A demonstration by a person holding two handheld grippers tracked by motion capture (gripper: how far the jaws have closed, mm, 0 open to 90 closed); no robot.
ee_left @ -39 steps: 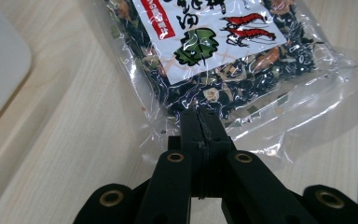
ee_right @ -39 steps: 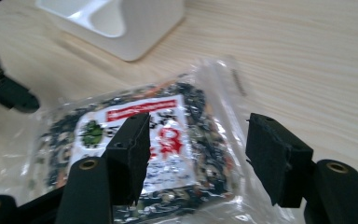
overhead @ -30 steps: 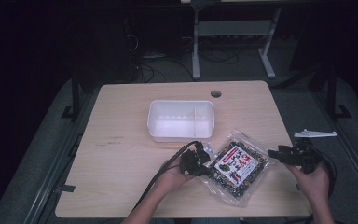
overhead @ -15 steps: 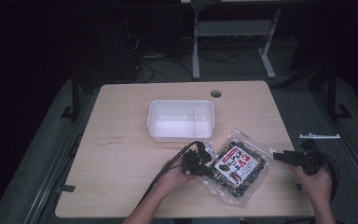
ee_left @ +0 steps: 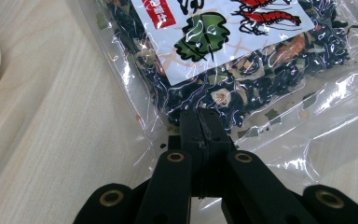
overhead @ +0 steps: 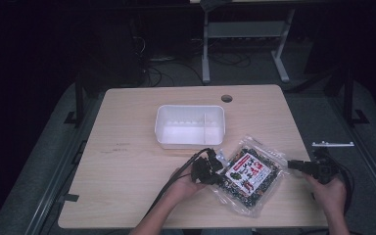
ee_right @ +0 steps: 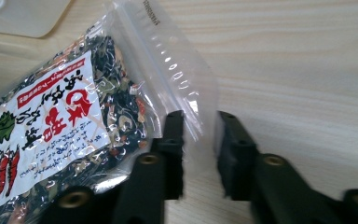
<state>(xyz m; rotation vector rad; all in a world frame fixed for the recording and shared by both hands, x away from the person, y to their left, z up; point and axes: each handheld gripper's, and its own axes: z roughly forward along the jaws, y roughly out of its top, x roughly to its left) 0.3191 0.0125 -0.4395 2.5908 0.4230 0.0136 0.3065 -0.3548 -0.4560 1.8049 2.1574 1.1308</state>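
Lying flat on the light wooden bench [overhead: 127, 166], a clear plastic bag of dried seaweed mix [overhead: 247, 174] sat toward the person's side, just in front of a white plastic bin [overhead: 190, 125] that stood near the middle of the bench. The bag carried a white label with red lettering, a green leaf and red shrimp drawings, and its dark contents were flecked with pale and orange pieces.

The left gripper [overhead: 214, 171] rested at the bag's left edge, held by the person's left hand [overhead: 183, 185]. In the left gripper view, its jaws were pressed fully together on the transparent rim of the bag [ee_left: 223, 70], pinching the plastic just below the dark contents.

The right gripper [overhead: 293, 165] pointed at the bag's right edge from the person's right hand [overhead: 330, 191]. Its jaws had just been closing. In the right gripper view, they stood a narrow gap apart, with the clear sealed strip of the bag [ee_right: 51, 126] reaching between them; the strip seemed to brush the left jaw, but the pads were not clamped on it.

A round cable hole [overhead: 226, 98] was cut near the far edge of the bench.
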